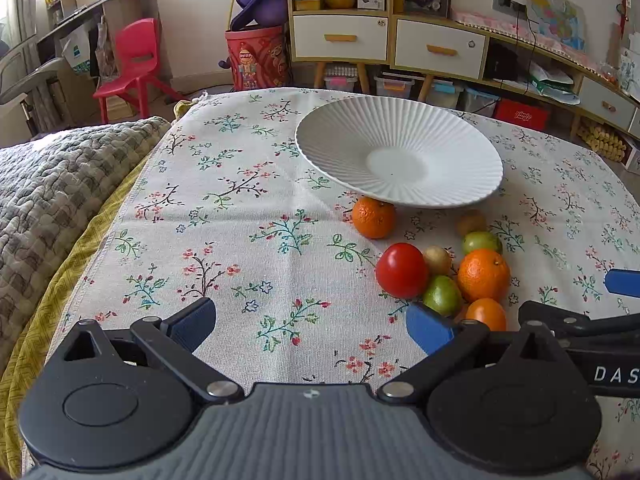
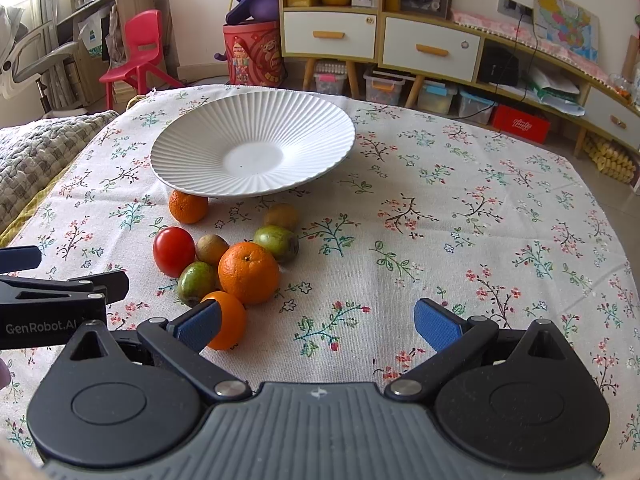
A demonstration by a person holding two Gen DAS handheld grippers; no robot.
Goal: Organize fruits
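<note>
Left wrist view: left tool (image 1: pixel 312 326) hangs low over the cloth with jaws spread wide, nothing between them.
Right wrist view: right tool (image 2: pixel 318 326) is likewise wide open and empty; its left pad sits just beside the small orange (image 2: pixel 228 320).
Fruit: a loose cluster near the plate (image 2: pixel 192 184) — tomato (image 2: pixel 173 251), big orange (image 2: pixel 249 267), green fruits and brownish ones; another orange (image 2: pixel 187 207) lies at the plate's rim, partly under it.
Step in hand: looks like the very start; the plate holds nothing yet.
Next move: probably shift the right tool left to straddle the small orange, close gently, lift it to the plate.
Surface: covered by a floral cloth (image 2: pixel 440 220), slightly creased.
Room: red chair (image 2: pixel 138 50), white drawers (image 2: pixel 328 36), quilted bedding (image 1: pixel 60 184) at the left.
</note>
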